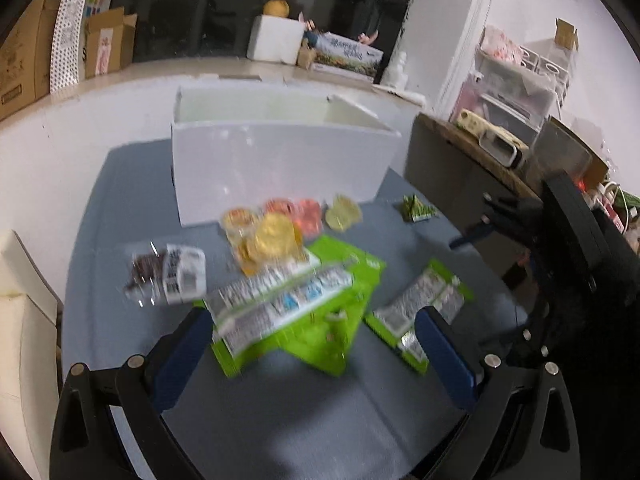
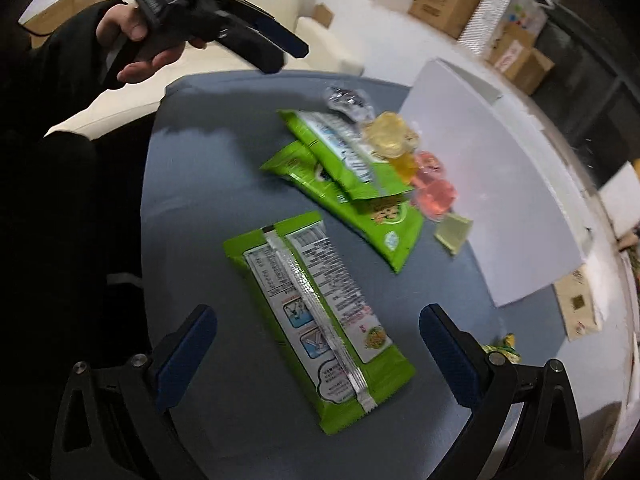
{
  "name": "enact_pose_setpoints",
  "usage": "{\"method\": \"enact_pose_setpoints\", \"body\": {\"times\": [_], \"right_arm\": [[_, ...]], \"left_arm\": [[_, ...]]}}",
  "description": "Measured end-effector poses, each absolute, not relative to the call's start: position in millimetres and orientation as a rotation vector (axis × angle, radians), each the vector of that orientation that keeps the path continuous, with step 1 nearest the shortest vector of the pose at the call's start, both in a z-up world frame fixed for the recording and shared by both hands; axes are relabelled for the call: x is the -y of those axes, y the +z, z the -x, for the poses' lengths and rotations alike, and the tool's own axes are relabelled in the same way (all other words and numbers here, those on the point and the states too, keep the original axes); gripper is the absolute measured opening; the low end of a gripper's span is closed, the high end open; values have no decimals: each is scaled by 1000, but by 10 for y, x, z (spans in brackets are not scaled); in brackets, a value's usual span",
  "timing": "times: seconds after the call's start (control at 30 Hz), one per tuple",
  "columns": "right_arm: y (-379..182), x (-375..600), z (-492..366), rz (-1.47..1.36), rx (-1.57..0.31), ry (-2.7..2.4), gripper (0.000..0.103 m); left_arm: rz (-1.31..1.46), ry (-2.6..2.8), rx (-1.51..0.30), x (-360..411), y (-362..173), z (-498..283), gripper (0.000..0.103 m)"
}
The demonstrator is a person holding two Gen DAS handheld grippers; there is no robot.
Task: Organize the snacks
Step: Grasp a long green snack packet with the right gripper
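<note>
Snacks lie on a grey-blue table (image 1: pixel 280 408). Two overlapping green packets (image 1: pixel 296 312) lie just ahead of my open, empty left gripper (image 1: pixel 316 344). A third green packet (image 2: pixel 316 328) lies label-side up between the fingers of my open, empty right gripper (image 2: pixel 318 344); it also shows in the left wrist view (image 1: pixel 420 312). Yellow and pink jelly cups (image 1: pixel 280 228) and a dark snack in clear wrap (image 1: pixel 168 276) lie near a white open box (image 1: pixel 280 160). The left gripper (image 2: pixel 288 52) hovers at the table's far edge in the right wrist view.
A small green wrapped sweet (image 1: pixel 416 208) lies at the table's right side. Cream chairs (image 1: pixel 24 320) stand to the left. A dark cabinet (image 1: pixel 460 184) with appliances stands to the right. Cardboard boxes (image 1: pixel 104 40) line a ledge behind.
</note>
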State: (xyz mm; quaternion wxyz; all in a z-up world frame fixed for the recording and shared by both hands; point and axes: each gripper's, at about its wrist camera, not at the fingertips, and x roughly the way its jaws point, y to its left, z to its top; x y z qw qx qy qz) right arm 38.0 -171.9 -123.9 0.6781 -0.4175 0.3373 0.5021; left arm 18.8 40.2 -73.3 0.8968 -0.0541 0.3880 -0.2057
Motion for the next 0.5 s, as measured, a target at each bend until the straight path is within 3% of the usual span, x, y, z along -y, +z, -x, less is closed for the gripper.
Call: {"method": "enact_pose_setpoints", "body": {"times": [0.5], "right_arm": [[-1577,1400,-731,1092,-926,1272,103]], "left_arm": [[143,-450,-842,-415,-893,-138,103]]}}
